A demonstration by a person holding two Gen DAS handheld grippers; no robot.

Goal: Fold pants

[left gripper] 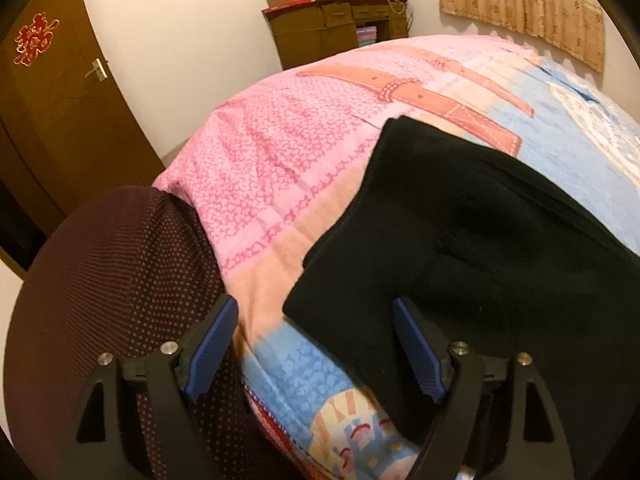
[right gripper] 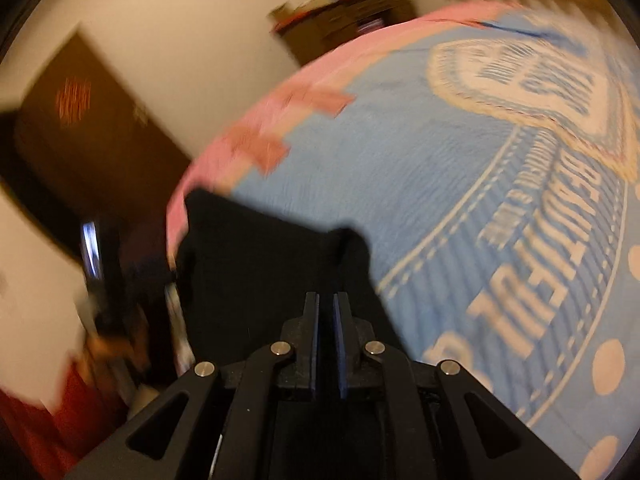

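Note:
Black pants (left gripper: 460, 240) lie on a bed with a pink and blue cover (left gripper: 288, 148). Their near left corner reaches between the fingers of my left gripper (left gripper: 316, 328), which is open wide, its blue pads clear of the cloth. The right wrist view is blurred. There the pants (right gripper: 256, 264) rise to a bunched peak just beyond my right gripper (right gripper: 326, 300). Its fingers are almost together and seem to pinch the black cloth. Black on black hides the exact hold.
A dark chair back with red dots (left gripper: 120, 280) stands against the bed's near left edge. A brown door (left gripper: 52, 120) is at the left, a cluttered wooden desk (left gripper: 336, 28) by the far wall, a curtain (left gripper: 520, 8) at the top right.

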